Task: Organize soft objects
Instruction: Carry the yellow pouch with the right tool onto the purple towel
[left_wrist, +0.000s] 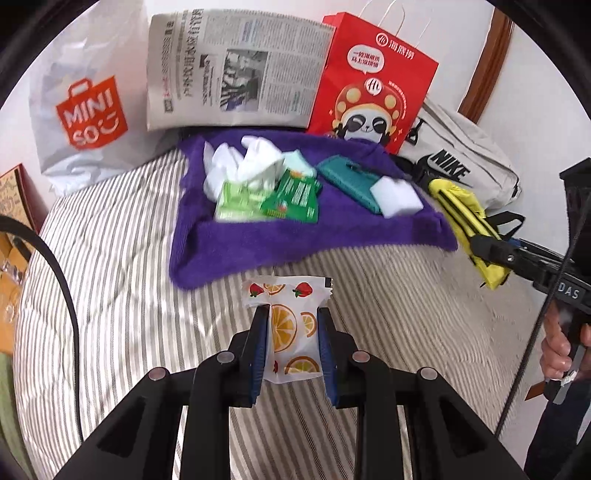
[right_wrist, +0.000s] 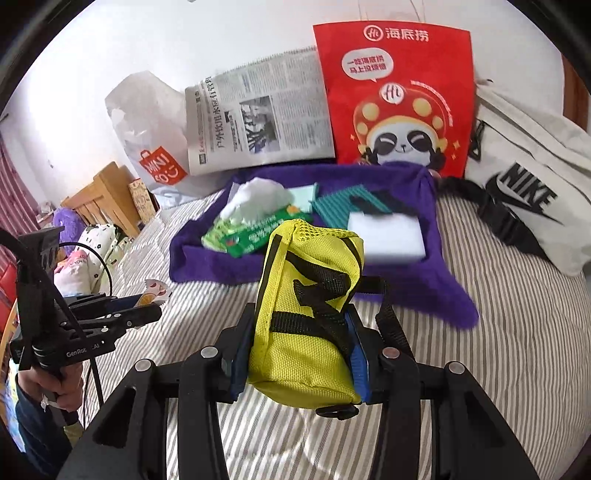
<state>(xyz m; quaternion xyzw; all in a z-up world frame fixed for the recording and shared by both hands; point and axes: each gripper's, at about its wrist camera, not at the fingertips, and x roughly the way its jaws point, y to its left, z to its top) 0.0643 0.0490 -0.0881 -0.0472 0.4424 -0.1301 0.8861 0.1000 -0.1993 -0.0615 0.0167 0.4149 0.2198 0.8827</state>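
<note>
Our left gripper (left_wrist: 291, 314) has its jaws clamped on a white soft packet printed with orange slices and strawberries (left_wrist: 286, 325), held above the grey-striped bed cover (left_wrist: 129, 258), just short of the purple fuzzy towel (left_wrist: 258, 240). Our right gripper (right_wrist: 299, 328) has its jaws closed on a yellow mesh fabric pouch with black straps (right_wrist: 306, 306), near the towel's front edge. On the towel lie a white sponge block (left_wrist: 397, 195), a green tissue pack (left_wrist: 291, 201) and a teal ribbed pad (left_wrist: 347, 177).
</note>
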